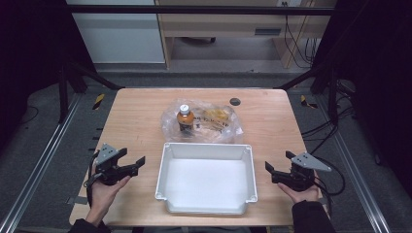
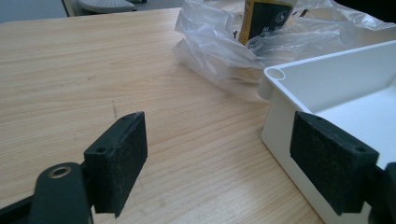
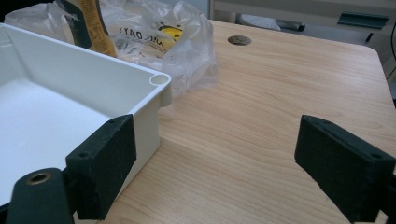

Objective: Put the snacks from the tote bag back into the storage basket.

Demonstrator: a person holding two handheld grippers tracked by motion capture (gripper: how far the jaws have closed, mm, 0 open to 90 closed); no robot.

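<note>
A white rectangular tray (image 1: 206, 146) lies empty at the middle of the wooden table. Behind it sits a crumpled clear plastic bag (image 1: 218, 124) with an upright orange bottle with a white cap (image 1: 185, 118) and some yellow packets inside. My left gripper (image 1: 132, 156) rests open at the tray's left, with bare table between its pads (image 2: 116, 154) and the tray's corner (image 2: 275, 74) by the right pad. To the right of the tray my right gripper (image 1: 278, 160) stands open, holding nothing. Its left pad (image 3: 105, 163) is beside the tray's wall (image 3: 84, 51).
A round dark hole (image 1: 235, 101) marks the table's far side, right of the bag (image 3: 187, 42). The table has bare wood (image 1: 131, 111) to the left and right of the bag. Black frame posts and cables stand around the table.
</note>
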